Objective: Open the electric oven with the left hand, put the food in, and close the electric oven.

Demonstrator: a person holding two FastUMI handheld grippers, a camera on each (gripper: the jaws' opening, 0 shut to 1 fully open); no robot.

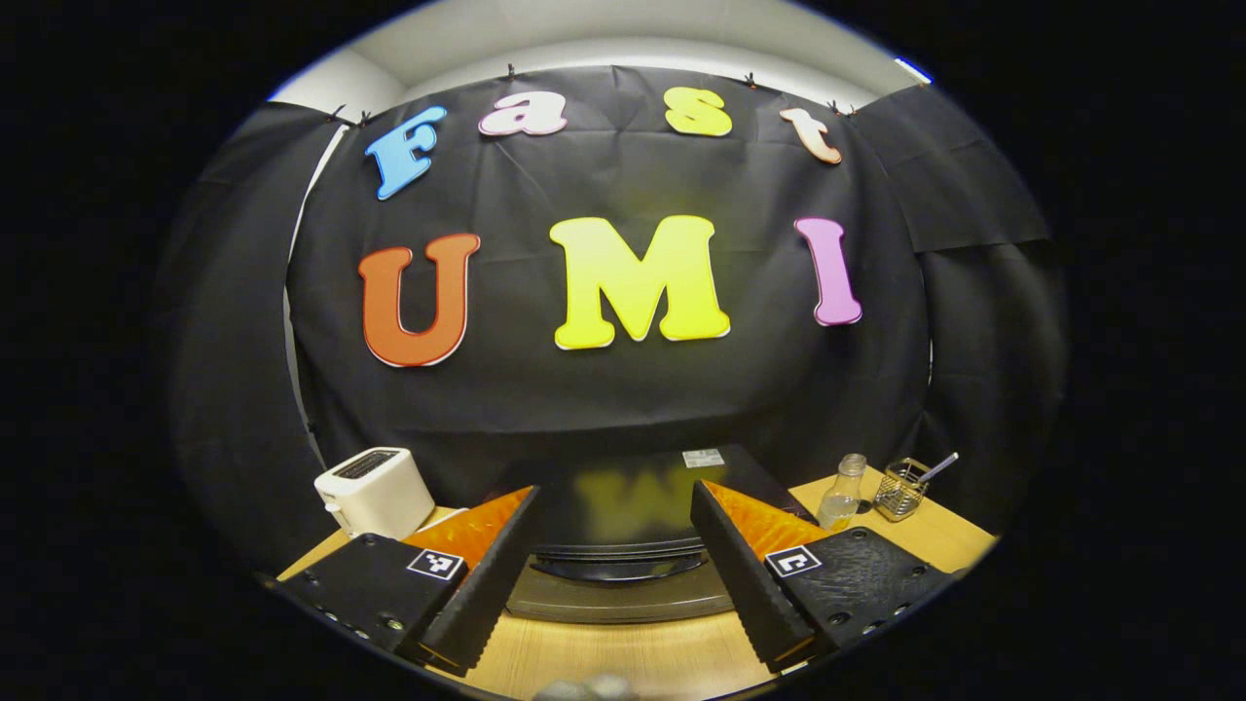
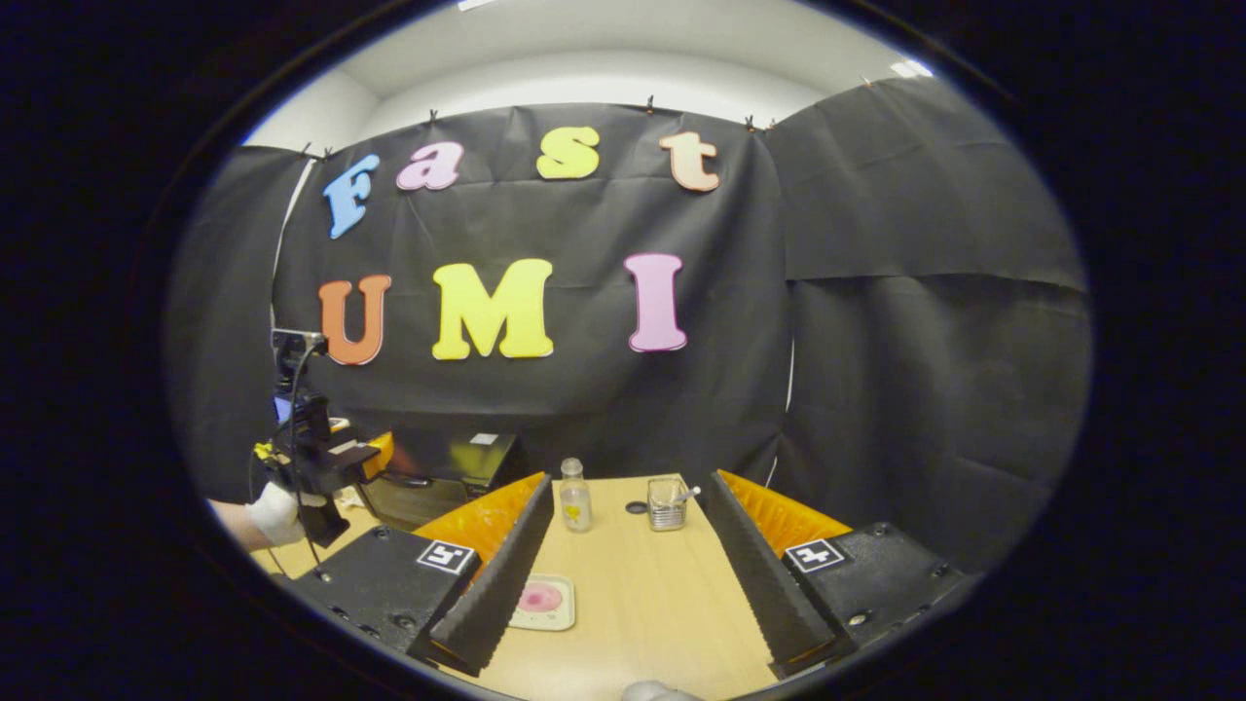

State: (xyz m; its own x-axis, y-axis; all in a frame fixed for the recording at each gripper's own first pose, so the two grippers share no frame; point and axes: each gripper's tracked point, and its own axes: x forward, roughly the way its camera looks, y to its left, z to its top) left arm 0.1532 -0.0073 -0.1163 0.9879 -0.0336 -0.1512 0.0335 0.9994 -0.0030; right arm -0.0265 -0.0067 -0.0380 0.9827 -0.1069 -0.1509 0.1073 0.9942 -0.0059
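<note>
With the oven [image 1: 623,545] dead ahead between the wide, empty left claw [image 1: 617,594], drop squarely onto its door handle, while the wide right claw [image 2: 631,584] waits over the food [image 2: 541,601].

A: Left gripper [image 1: 615,574], left gripper view: fingers spread wide, nothing between them, pointing level and forward.

B: Confirmed. Right gripper [image 2: 631,574], right gripper view: jaws likewise wide apart, nothing held, also level.

A: Right gripper view, far left: the left gripper appears farther off, gripped from below by a white-gloved hand [image 2: 274,514], bare forearm reaching in from the left edge.
</note>
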